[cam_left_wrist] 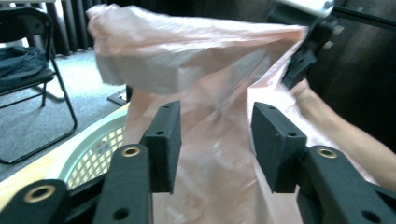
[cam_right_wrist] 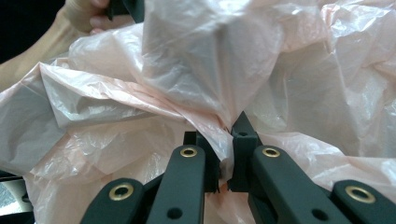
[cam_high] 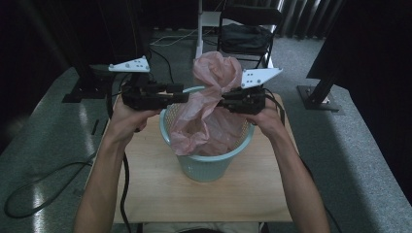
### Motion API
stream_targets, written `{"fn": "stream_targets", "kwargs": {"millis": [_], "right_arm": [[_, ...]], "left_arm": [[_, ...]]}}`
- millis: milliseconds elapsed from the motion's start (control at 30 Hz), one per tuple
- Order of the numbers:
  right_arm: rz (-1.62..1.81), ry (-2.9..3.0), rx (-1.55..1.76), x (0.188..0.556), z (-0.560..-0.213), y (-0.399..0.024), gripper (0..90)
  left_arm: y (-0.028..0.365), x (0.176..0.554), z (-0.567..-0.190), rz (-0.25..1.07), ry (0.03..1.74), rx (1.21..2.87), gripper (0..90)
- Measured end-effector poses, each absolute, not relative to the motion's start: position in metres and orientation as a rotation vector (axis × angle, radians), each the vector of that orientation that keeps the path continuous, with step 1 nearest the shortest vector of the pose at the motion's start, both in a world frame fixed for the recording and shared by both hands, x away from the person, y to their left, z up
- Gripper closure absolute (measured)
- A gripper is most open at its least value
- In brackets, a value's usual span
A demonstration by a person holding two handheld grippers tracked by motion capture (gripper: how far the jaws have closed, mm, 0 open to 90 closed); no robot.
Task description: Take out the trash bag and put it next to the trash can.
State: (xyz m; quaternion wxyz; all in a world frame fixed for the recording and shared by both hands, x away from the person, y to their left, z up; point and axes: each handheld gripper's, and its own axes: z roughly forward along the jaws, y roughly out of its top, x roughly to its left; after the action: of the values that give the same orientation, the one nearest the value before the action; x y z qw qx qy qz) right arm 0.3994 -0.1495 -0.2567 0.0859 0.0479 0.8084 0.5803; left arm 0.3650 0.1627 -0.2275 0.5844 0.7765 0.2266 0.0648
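A thin pink plastic bag (cam_high: 209, 111) sits in a pale green mesh basket (cam_high: 209, 167) on the wooden table (cam_high: 160, 194), its top bunched up above the rim. My right gripper (cam_high: 222, 103) is shut on a fold of the bag at the basket's right rim; in the right gripper view the film (cam_right_wrist: 187, 56) is pinched between the jaws of that gripper (cam_right_wrist: 226, 135). At the left rim my left gripper (cam_high: 184, 93) stands open. In its own view that gripper (cam_left_wrist: 215, 126) has its jaws apart, not pressing on the bag (cam_left_wrist: 205, 70) just ahead of them, with the basket (cam_left_wrist: 93, 149) below.
A black folding chair (cam_high: 245, 34) with a dark bag on it stands beyond the table, also in the left gripper view (cam_left_wrist: 28, 60). Black stand bases (cam_high: 318, 99) sit on the grey floor at both sides. Cables (cam_high: 43, 184) trail at the left.
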Motion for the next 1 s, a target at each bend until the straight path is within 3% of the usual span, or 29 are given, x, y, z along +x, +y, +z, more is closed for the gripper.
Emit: {"fn": "stream_targets", "kwargs": {"millis": [300, 567, 700, 967, 1000], "right_arm": [[1.798, 2.358, 0.191, 0.404, -0.245, -0.168, 86.4], [1.87, 2.264, 0.35, 0.414, -0.236, -0.187, 86.4], [1.905, 2.225, 0.42, 0.416, -0.235, -0.188, 86.5], [1.973, 2.15, 0.553, 0.417, -0.229, -0.19, 86.8], [1.975, 2.143, 0.559, 0.416, -0.228, -0.19, 86.8]], "left_arm": [[0.179, 0.372, -0.257, 0.147, 0.589, 1.768, 39.8], [0.153, 0.362, -0.283, 0.076, 0.491, 1.827, 30.1], [0.134, 0.359, -0.285, 0.101, 0.498, 1.876, 27.1], [0.11, 0.359, -0.287, 0.148, 0.572, 1.93, 27.2], [0.107, 0.36, -0.287, 0.184, 0.615, 1.948, 33.9]]}}
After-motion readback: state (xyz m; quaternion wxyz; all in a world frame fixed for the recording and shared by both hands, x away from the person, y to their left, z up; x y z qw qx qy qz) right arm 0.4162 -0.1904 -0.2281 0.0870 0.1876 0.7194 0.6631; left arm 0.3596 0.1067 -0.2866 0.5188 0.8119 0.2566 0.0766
